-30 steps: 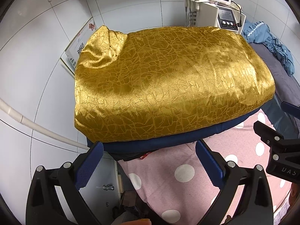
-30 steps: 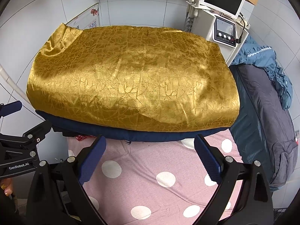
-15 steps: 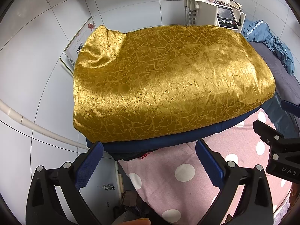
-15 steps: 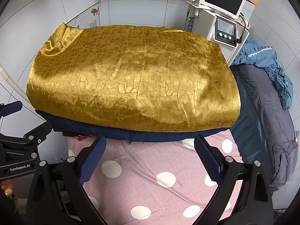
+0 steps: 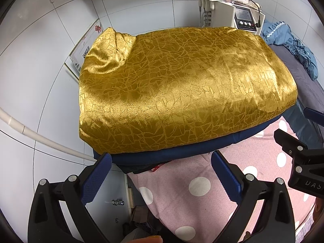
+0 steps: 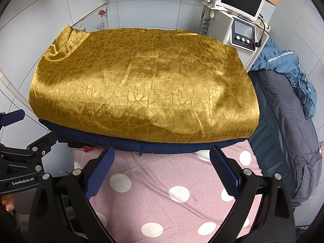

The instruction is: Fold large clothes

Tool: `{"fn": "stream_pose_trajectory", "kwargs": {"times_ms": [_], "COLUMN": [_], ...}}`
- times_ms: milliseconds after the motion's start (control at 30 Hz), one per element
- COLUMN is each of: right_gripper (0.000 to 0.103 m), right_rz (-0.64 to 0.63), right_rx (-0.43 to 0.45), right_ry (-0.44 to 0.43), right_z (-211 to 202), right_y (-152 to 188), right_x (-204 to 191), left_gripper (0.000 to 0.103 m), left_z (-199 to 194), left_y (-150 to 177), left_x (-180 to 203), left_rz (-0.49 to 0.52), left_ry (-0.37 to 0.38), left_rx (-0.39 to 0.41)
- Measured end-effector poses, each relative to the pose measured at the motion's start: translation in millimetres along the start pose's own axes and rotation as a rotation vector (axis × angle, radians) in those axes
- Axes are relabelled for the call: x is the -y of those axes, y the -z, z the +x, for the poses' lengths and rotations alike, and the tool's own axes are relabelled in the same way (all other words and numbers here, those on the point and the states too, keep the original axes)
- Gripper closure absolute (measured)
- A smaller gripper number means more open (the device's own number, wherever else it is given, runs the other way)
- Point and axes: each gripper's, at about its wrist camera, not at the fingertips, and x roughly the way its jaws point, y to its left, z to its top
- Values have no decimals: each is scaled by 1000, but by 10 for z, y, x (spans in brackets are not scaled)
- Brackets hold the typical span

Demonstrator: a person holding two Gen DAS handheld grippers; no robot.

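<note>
A large shiny gold cloth with a crackle pattern lies spread flat over a dark blue layer on the bed; it also shows in the right wrist view. Its far left corner is bunched up. My left gripper is open and empty, hovering just short of the cloth's near left edge. My right gripper is open and empty, above the pink polka-dot sheet, just short of the cloth's near edge. Each gripper shows at the side of the other's view.
A white machine with a screen stands at the far right of the bed. A grey and blue bedding pile lies on the right. White tiled wall and a white pipe run along the left.
Both grippers have hardly moved; the view shifted very slightly. The cloth lies as before.
</note>
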Motion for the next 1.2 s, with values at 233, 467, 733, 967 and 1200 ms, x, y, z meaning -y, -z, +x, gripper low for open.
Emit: {"fn": "stream_pose_trajectory", "kwargs": {"times_ms": [233,467,733,967,1200], "right_gripper": [9,9,9,9,9], "right_rz": [-1,0,0,10,35], "right_rx": [-1,-1,1,8,26], "right_ry": [1,2,2,2,2], "right_z": [-2,0,-9,-16,-59], "right_y": [-6,-5,-5,-9,-22], "right_x": [-9,-11,-34,-17,33], "left_gripper": [6,6,6,7,6], "left_z": [4,7,5,-48,-30], "left_y": [4,7,15,50,29], "left_x": [-6,-5,0,-10,21], "left_rz": [1,5,10,-11,0], "left_ry": [-3,-5,-3,0,-6], "left_rx": [1,0,0,61,36]}}
